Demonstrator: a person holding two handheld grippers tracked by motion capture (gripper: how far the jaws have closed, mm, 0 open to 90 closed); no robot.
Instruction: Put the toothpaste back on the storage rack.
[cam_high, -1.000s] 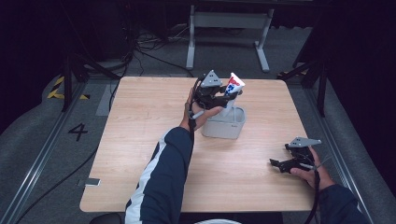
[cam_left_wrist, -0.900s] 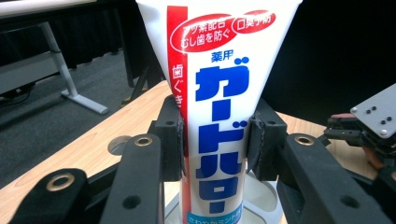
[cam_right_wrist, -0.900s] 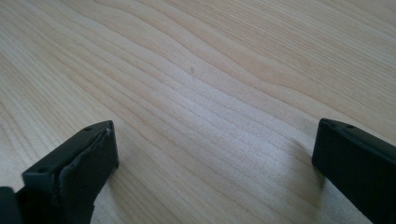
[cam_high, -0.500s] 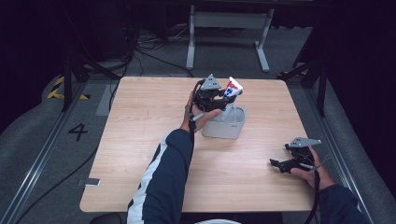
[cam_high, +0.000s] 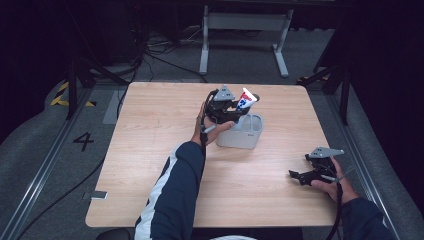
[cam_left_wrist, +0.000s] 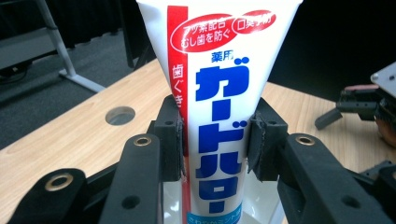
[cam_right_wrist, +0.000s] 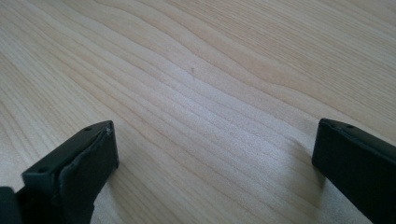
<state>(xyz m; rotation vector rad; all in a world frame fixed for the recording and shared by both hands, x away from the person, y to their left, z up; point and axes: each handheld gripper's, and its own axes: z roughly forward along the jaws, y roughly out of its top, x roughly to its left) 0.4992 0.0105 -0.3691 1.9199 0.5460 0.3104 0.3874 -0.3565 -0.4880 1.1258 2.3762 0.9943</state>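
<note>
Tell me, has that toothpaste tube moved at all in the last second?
Yes. The toothpaste tube, clamped in the left gripper, has sunk lower toward the grey holder on the table, which stayed put.

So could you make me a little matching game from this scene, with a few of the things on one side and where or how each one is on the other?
Things:
1. toothpaste tube
2. grey holder
3. left gripper
4. right gripper

States:
A. jaws wide apart, low over bare wood near the table's right edge
B. stands on the table near its middle, with round compartments
C. clamped between two black jaws, above the holder
D. shut on the white, red and blue tube

Pairs: 1-C, 2-B, 3-D, 4-A
</note>
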